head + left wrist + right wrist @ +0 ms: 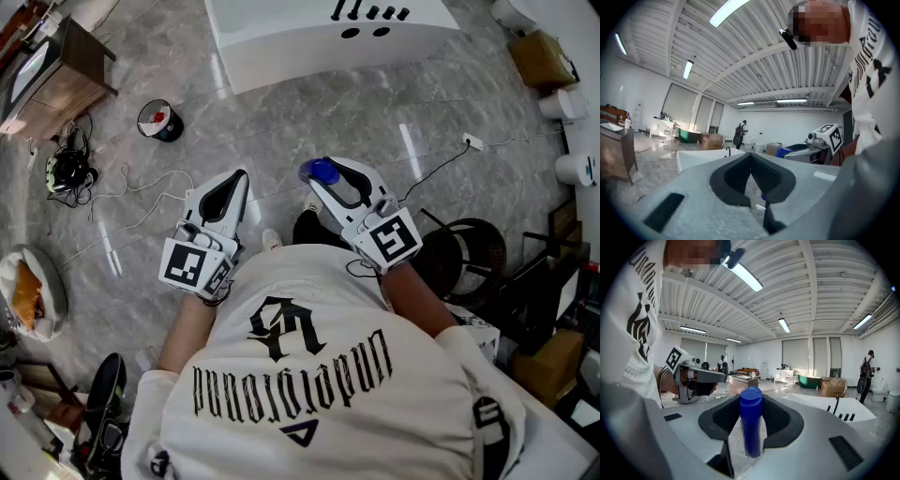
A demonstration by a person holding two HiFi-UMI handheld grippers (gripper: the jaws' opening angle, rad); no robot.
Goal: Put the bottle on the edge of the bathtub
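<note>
A blue bottle (751,423) stands upright between the pads of my right gripper (751,399), which is shut on it and holds it in the air. From the head view only the bottle's blue cap (322,172) shows at the tip of the right gripper (319,184). My left gripper (228,192) hangs beside it at the left, its jaws closed tip to tip with nothing between them (750,155). The white bathtub (281,47) lies ahead across the floor, with black tap fittings (370,13) on its rim. It also shows as the tub (829,405) in the right gripper view.
A black round bin (159,121) and a tangle of cables (70,171) lie on the marble floor at left, near a wooden cabinet (56,82). A black stool (473,248) and cardboard boxes (542,58) stand at right. A person (868,369) stands far off.
</note>
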